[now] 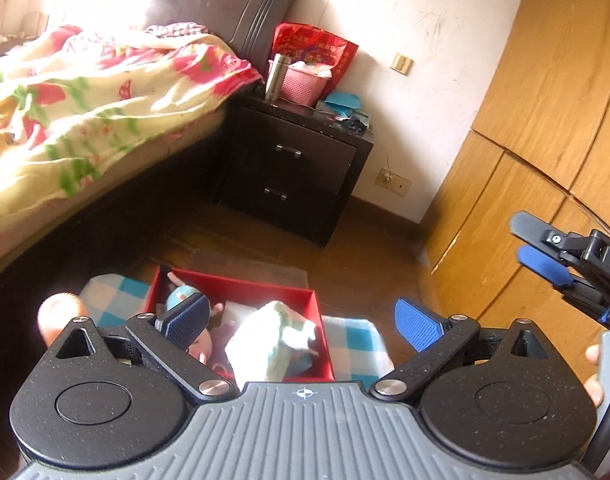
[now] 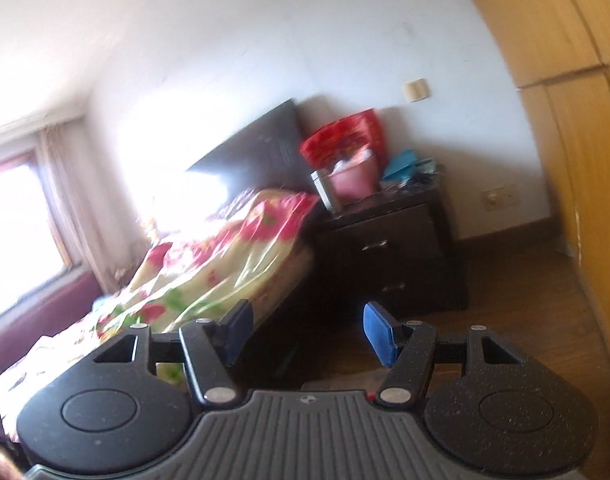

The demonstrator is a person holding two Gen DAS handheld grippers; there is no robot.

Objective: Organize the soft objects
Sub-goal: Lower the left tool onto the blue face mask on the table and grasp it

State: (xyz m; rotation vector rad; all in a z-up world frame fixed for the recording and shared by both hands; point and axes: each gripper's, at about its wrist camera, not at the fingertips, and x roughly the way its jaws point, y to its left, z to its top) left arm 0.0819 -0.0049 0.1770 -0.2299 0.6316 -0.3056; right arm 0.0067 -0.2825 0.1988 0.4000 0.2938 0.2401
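In the left wrist view a red box (image 1: 241, 286) sits on a blue-and-white checked cloth (image 1: 353, 334) on the floor. Inside it lie a doll with a blue head (image 1: 181, 296) and a white and pale green folded soft bundle (image 1: 271, 338). My left gripper (image 1: 305, 322) hovers above the box, open, with nothing between its blue pads. My right gripper (image 1: 539, 248) shows at the right edge of that view, raised above the floor. In the right wrist view the right gripper (image 2: 307, 334) is open and empty, pointing toward the bed.
A bed with a floral quilt (image 1: 85, 92) fills the left. A dark nightstand (image 1: 297, 164) holds a pink basket (image 1: 303, 84), a steel flask (image 1: 276, 76) and a red bag (image 1: 313, 46). A wooden wardrobe (image 1: 545, 120) stands on the right. A person's fingers (image 1: 59, 314) show by the left gripper.
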